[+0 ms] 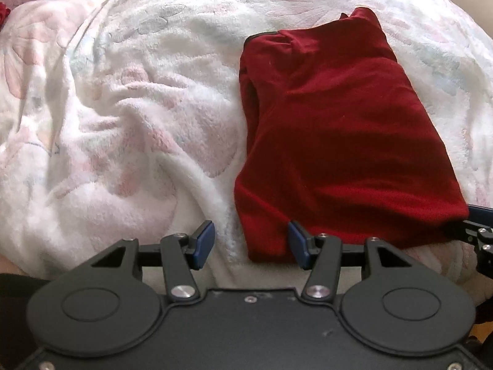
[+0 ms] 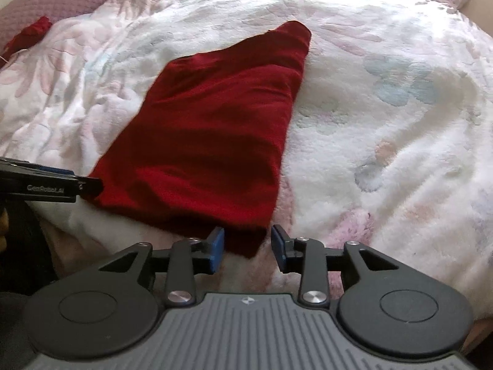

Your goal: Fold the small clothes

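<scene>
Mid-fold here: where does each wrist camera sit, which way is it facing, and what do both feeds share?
Left wrist: behind the open left gripper, angled down at the red garment, nearest its near-left corner; right gripper's tip at frame right.
Right wrist: behind the open right gripper, straddling the near-right corner; left gripper enters at left.
Shared: the garment, floral blanket.

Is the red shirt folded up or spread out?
Folded. The red shirt lies as a narrow strip on the blanket, with doubled layers along its left edge.

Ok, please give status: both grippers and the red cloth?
Left gripper open, empty. Right gripper open over near corner of red cloth. Cloth folded on blanket. Nothing in the way.
</scene>
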The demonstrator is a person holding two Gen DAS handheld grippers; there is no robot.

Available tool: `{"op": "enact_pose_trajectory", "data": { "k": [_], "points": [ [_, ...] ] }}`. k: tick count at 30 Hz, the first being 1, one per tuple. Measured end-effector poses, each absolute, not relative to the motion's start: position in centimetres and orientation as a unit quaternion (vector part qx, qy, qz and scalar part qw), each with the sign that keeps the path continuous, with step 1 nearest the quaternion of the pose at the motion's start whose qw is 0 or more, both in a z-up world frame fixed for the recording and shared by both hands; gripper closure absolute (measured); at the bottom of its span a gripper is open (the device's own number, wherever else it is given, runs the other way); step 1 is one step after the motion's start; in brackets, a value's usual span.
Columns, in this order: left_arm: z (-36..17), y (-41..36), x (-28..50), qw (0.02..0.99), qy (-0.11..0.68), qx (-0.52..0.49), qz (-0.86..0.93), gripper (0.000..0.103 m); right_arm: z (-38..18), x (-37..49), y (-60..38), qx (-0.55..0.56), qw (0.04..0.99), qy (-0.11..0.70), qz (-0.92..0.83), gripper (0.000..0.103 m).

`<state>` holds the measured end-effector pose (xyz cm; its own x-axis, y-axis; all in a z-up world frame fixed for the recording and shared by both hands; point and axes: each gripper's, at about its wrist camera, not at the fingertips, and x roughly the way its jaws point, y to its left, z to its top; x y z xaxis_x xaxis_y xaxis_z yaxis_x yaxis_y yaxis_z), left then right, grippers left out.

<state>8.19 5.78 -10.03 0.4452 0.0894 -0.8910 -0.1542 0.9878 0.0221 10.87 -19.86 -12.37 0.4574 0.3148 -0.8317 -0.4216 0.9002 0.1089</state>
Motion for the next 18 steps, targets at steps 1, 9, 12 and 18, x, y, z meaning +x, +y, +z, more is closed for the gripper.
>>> {"op": "enact_pose_trajectory", "data": {
  "k": [1,9,12,18],
  "points": [
    [-10.0,5.8,8.2,0.849,0.522,-0.03,0.073,0.047,-12.5,11.0,-19.9,-0.059,0.853,0.474,0.211,0.062],
    [-11.7,6.9,8.0,0.834,0.543,-0.008,0.104,0.046,-12.2,10.4,-20.3,-0.077,0.851,0.471,0.221,0.097],
    [-11.7,6.8,8.0,0.834,0.542,-0.003,0.104,0.046,-13.4,10.9,-20.9,-0.073,0.84,0.494,0.212,0.098],
    [-9.6,6.4,7.7,0.843,0.527,-0.003,0.108,0.049,-14.2,10.4,-21.5,-0.095,0.835,0.51,0.184,0.103]
  ]
}}
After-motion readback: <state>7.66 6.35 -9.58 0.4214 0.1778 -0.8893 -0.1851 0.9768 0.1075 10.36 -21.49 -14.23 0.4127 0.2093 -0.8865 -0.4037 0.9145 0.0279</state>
